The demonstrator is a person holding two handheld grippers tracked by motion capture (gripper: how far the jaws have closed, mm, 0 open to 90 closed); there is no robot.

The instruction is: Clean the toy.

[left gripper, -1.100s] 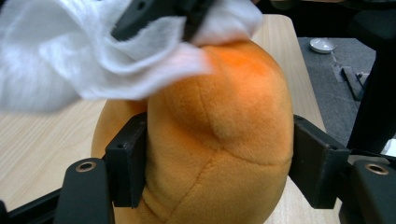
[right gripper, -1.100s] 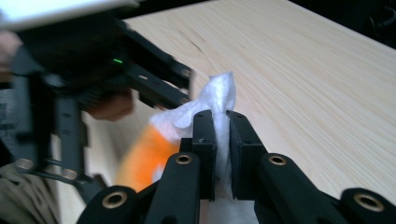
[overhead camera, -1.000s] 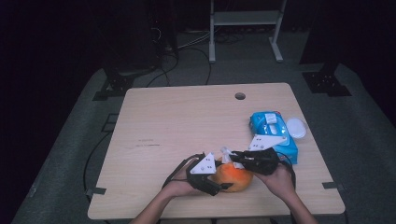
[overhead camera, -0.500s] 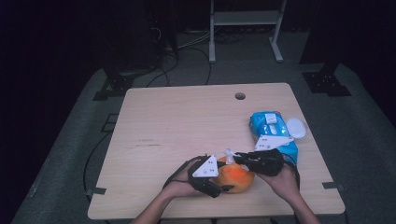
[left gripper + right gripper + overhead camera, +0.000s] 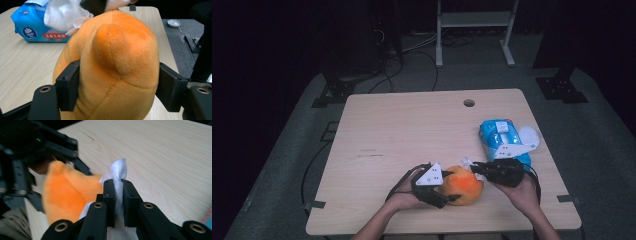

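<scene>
Table [image 5: 402,125]: light wood-grain top with a round cable hole [image 5: 469,103] far ahead of both tongs; bare surface stretches forward and to the left of them. Wet-wipe pack [image 5: 500,140]: blue soft pack with a red-and-white label, lying just ahead of the right gripper and to its outer side; a round white lid [image 5: 529,136] sits touching the pack's far edge. Plush toy [image 5: 462,184]: orange, rounded, with a stubby raised lobe, resting on the table near its front edge, between the two tongs. Left gripper [image 5: 451,189]: jaws set against the toy's two flanks, pressing into the pile and pinching it steady, as its own view shows the plush [image 5: 110,62] bulging between the black pads. Right gripper [image 5: 473,168]: jaws pressed together on a folded white wipe [image 5: 119,173], whose tuft stands clear above the pads and meets the toy's upper side. Step in hand, as judged: wiping the toy while the other tong braces it. Next move, as judged: drag the wipe across the plush with light pressure, keeping the brace firm so the soft body does not roll or slip free.
</scene>
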